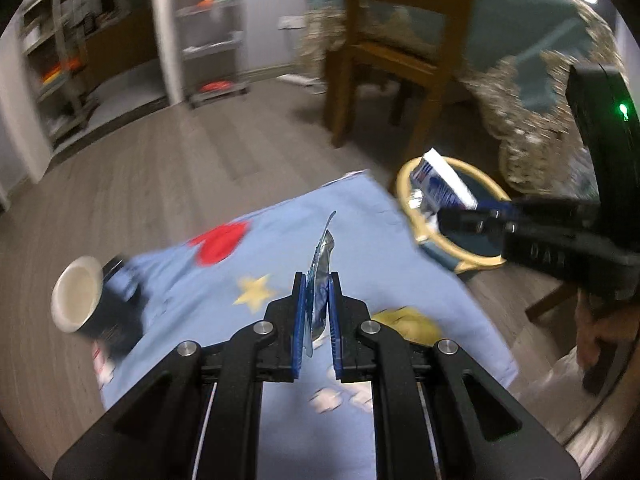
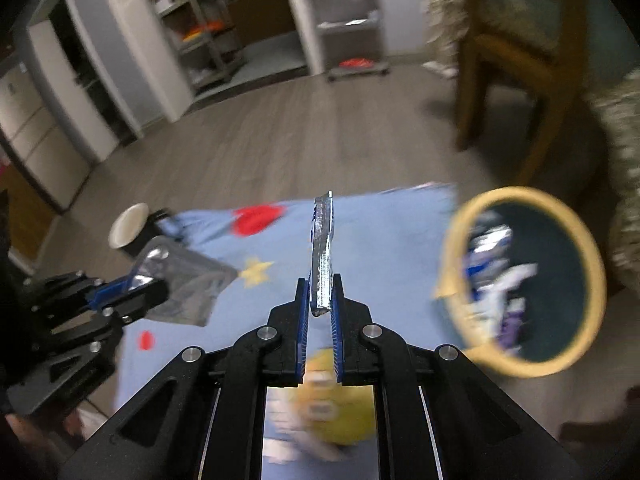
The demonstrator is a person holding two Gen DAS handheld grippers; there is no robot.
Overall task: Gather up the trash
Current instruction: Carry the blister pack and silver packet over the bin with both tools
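In the left wrist view my left gripper [image 1: 318,280] is shut on a thin clear-and-silver wrapper [image 1: 325,246] that stands edge-on above the blue play mat [image 1: 360,216]. My right gripper [image 1: 445,220] comes in from the right, shut on a white-and-blue packet [image 1: 440,182] over the round yellow-rimmed basket [image 1: 401,184]. In the right wrist view the right gripper [image 2: 320,280] pinches that packet [image 2: 323,232], seen edge-on with a silver lining. The basket [image 2: 516,193] lies to its right with several wrappers inside. The left gripper [image 2: 156,286] holds its silvery pouch [image 2: 184,276] at the left.
A black paper cup [image 1: 80,296] with a white inside lies on its side at the mat's left edge, also the cup [image 2: 130,230]. A wooden chair [image 1: 384,60] and a table with a fringed teal cloth [image 1: 520,40] stand behind the basket. Shelves line the far wall.
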